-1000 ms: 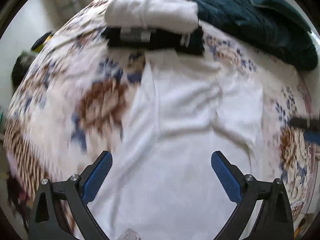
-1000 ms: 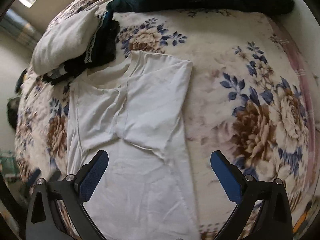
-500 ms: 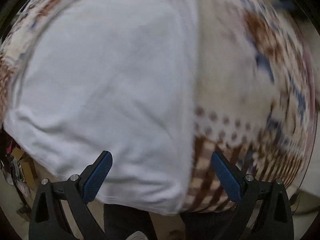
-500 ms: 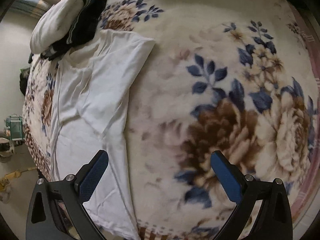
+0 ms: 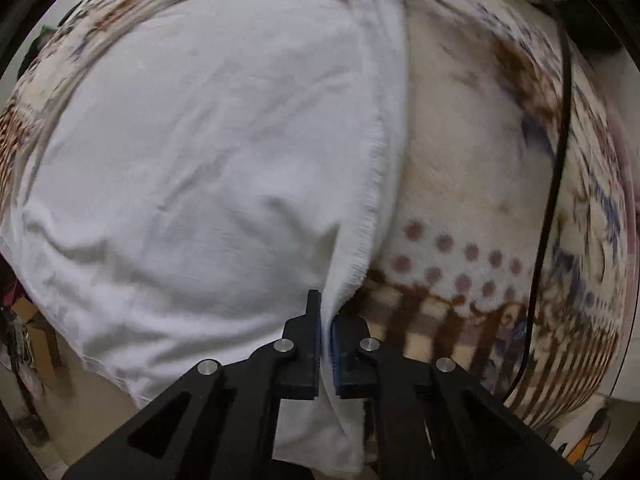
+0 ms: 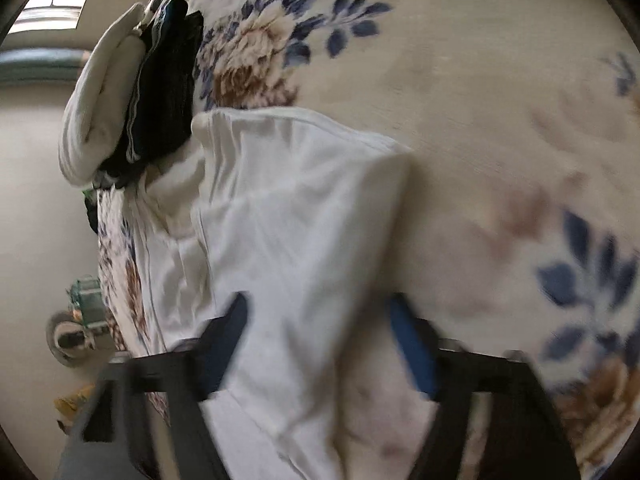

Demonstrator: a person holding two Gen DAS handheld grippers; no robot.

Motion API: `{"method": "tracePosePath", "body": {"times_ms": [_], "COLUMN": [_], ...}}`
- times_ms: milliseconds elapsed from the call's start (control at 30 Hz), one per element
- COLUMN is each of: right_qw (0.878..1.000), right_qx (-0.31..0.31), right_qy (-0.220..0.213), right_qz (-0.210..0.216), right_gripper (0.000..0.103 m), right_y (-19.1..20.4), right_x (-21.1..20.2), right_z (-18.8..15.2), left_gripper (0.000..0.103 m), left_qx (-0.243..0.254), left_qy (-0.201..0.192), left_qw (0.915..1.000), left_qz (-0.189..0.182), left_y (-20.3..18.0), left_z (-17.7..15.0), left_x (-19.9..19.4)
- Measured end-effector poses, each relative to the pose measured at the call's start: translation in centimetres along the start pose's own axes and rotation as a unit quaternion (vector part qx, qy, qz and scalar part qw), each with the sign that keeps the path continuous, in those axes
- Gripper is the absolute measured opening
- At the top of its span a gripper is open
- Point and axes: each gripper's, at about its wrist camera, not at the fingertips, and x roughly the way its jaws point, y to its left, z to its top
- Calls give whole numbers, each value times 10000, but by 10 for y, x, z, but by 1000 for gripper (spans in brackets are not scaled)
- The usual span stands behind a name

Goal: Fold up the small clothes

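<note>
Now your left hand-held gripper (image 5: pixel 326 328), wide apart a second ago, has clamped the hem corner of the white T-shirt (image 5: pixel 208 152) lying on the floral bed (image 6: pixel 480 100). Your right hand-held gripper (image 6: pixel 320 344) straddles the folded sleeve, jaws apart; the bottom-up fold can start.

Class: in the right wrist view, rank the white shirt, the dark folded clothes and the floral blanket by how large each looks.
1. Floral blanket, fills most of the view.
2. White shirt, though nearness to the camera enlarges it.
3. Dark folded clothes, smallest, but also farthest.
</note>
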Motion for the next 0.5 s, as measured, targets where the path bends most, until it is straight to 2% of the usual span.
{"method": "tracePosePath", "body": {"times_ms": [33, 67, 200, 333, 467, 500], "right_qw": [9999, 9998, 9987, 9976, 9935, 9917], "right_qx": [-6, -40, -278, -438, -863, -987], "right_qy": [-70, -107, -281, -258, -211, -219], "right_qz": [-81, -150, -330, -474, -706, -790], "right_gripper": [15, 11, 9, 8, 8, 8], "right_y": [6, 10, 39, 74, 133, 152], "right_x": [2, 3, -16, -36, -42, -39], "right_z": [2, 3, 4, 2, -5, -6], "left_gripper": [2, 2, 2, 2, 2, 2], "left_qx": [-75, -151, -514, -870, -1118, -1148], "left_qy": [-65, -129, -291, -369, -456, -484], "left_qw": [9999, 9998, 9980, 9950, 9922, 9918], "left_qz": [-40, -56, -229, -327, -301, -278], "left_y": [8, 16, 51, 89, 121, 133], "left_z": [4, 8, 16, 21, 36, 29], "left_x": [-6, -12, -43, -74, -96, -97]}}
